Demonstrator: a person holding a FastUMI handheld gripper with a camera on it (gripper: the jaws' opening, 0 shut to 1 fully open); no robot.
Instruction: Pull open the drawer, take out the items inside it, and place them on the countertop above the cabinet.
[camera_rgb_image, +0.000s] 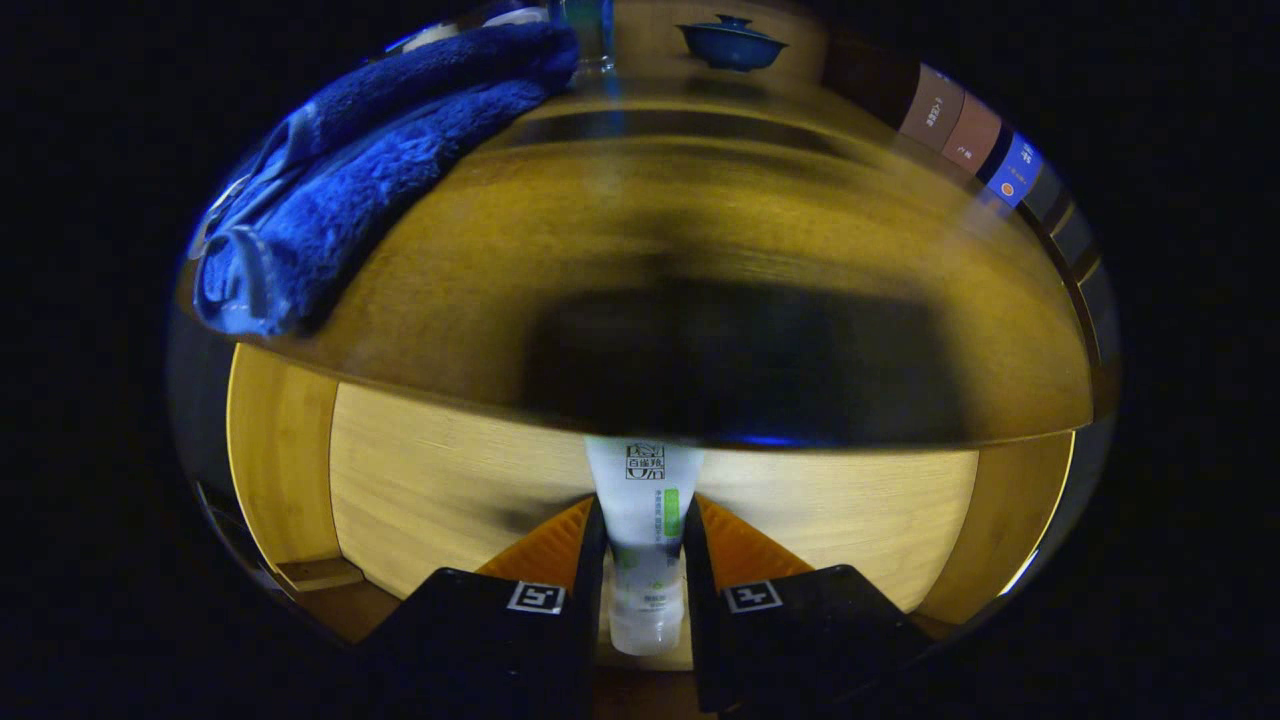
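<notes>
Gripper (645, 590) clamped on a white tube (645, 520) w/ green label; both fingers press its sides, 1 each side. Tube stands upright between the fingers, cap end down near their bases, crimped top poking up past the tips.

Landmark = wooden countertop (560, 250). Tube's top sits just below the countertop's front edge, roughly mid-width; tube is not on the countertop. Behind the tube, below that edge, pale wooden panel of the cabinet (450, 480), lit brighter than the top.

On the countertop: blue towel (360, 170), folded, lying along the far left part, 1 end hanging at the front-left edge. Blue lidded bowl (732, 44) at the back, well apart from the towel. Row of books (975, 135) standing along the back right. Dark shadow patch on the countertop just above the tube. Countertop surface blurred.

Drawer itself: can't tell from this view.
</notes>
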